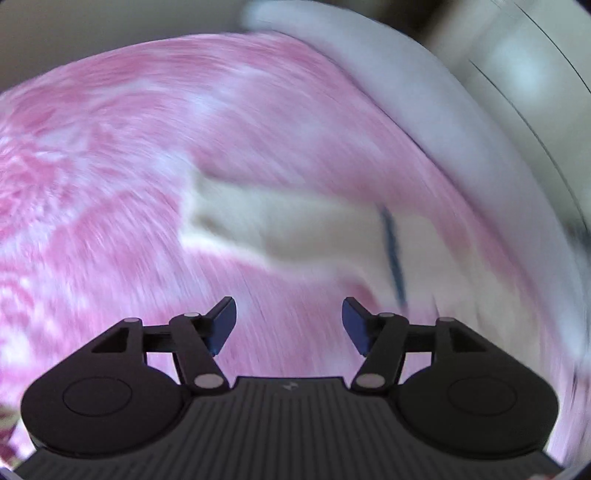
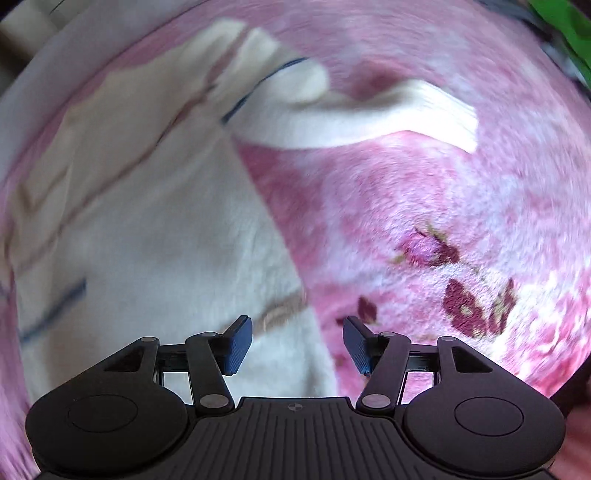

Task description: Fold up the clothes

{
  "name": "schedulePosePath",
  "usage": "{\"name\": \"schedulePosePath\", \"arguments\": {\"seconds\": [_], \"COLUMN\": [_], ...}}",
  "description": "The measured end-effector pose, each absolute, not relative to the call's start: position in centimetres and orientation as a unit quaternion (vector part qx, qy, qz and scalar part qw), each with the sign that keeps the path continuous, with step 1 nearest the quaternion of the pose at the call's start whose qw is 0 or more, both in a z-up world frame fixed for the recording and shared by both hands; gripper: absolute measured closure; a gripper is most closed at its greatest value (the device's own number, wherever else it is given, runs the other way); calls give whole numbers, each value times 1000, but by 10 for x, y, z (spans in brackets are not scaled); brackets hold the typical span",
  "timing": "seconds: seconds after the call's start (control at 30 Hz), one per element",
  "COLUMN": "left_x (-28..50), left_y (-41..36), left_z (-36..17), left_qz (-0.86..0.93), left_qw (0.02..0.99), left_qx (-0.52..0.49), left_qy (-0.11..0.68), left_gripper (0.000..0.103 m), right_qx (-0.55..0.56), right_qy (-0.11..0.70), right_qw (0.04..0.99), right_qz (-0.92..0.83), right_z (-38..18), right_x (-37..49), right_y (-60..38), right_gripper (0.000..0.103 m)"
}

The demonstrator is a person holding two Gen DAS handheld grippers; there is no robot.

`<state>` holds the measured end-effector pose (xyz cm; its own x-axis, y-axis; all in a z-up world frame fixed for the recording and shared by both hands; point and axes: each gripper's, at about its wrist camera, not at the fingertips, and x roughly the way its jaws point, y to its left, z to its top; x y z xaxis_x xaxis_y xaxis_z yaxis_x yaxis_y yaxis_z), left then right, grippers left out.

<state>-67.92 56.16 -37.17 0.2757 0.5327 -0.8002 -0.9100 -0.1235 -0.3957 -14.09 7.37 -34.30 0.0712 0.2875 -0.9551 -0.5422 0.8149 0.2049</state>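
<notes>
A cream garment point(image 2: 155, 229) with thin dark blue lines lies spread on a pink flowered blanket point(image 2: 443, 206); one sleeve point(image 2: 369, 118) reaches out to the right at the top. My right gripper point(image 2: 297, 341) hovers above the garment's lower right edge, jaws open, nothing between them. In the blurred left wrist view the same cream garment point(image 1: 295, 229) lies ahead of my left gripper point(image 1: 289, 325), which stands open and holds nothing over the pink blanket point(image 1: 129, 166).
A white sheet or mattress edge point(image 1: 424, 110) borders the blanket at the upper right, with a pale wall or furniture point(image 1: 517, 74) beyond it. Something bright green point(image 2: 561, 29) shows at the top right corner of the right wrist view.
</notes>
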Motion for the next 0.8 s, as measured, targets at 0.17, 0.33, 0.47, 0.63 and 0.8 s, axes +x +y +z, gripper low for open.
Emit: {"name": "schedulePosePath", "arguments": {"seconds": [0.17, 0.33, 0.47, 0.63, 0.8], "left_x": [-706, -694, -688, -692, -695], "left_y": [609, 621, 616, 613, 624], "left_z": [-397, -408, -402, -410, -416], "left_qz": [605, 620, 604, 608, 620], "left_qw": [553, 535, 530, 495, 473], "left_qx": [-557, -556, -574, -603, -614], "left_qy": [136, 143, 161, 149, 119], "left_gripper": [44, 45, 50, 49, 93], "right_qx": [-134, -138, -135, -142, -147], "right_qy": [610, 613, 613, 613, 613], "right_qw": [731, 736, 739, 740, 741], "right_qz": [275, 251, 244, 237, 230], "right_z": [-343, -354, -352, -352, -353], "right_x": [-143, -150, -151, -151, -151], "right_y": [89, 93, 92, 91, 91], "right_gripper": [45, 45, 45, 45, 45]}}
